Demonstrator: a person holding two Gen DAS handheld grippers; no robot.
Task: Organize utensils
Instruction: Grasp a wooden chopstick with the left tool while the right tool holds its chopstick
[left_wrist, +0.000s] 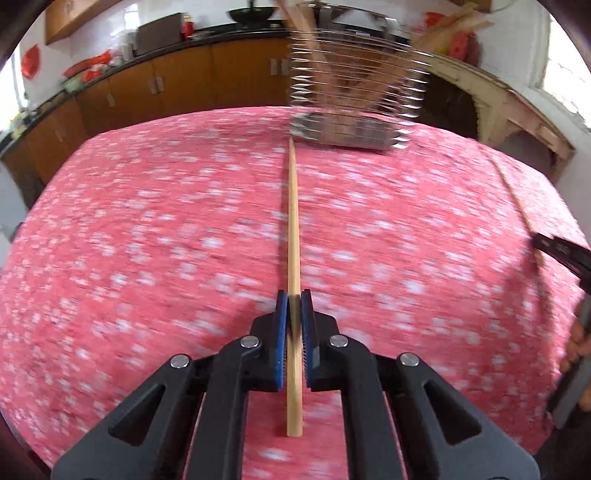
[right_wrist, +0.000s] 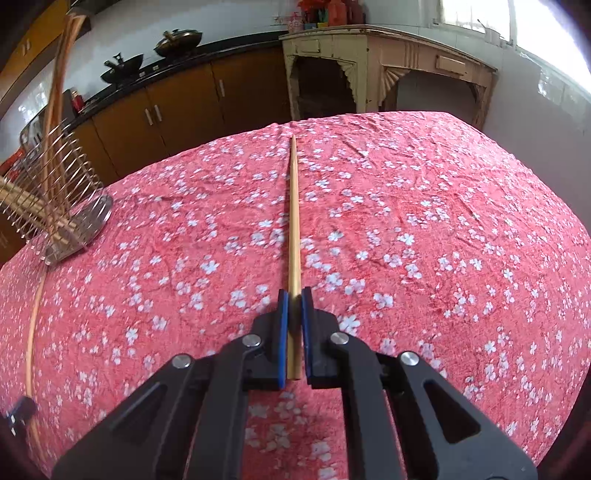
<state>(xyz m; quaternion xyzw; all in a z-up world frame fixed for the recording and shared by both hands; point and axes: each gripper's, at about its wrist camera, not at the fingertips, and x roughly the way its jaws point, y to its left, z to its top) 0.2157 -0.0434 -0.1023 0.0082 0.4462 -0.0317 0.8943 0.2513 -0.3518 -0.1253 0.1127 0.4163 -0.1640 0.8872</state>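
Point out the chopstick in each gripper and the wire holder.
Left chopstick (left_wrist: 293, 221), left wrist view, mid shaft.
Right chopstick (right_wrist: 294, 221), right wrist view, mid shaft.
Wire holder (right_wrist: 86, 221), right wrist view, base rim.

A bench (right_wrist: 424, 206) draped in a wrinkled pink cloth printed with white blossoms carries a silver wire utensil basket (right_wrist: 70, 221) near its far left edge, with wooden sticks standing tilted inside it.

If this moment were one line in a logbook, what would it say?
left gripper: shut on chopstick | right gripper: shut on second chopstick | wire holder: already holds chopsticks
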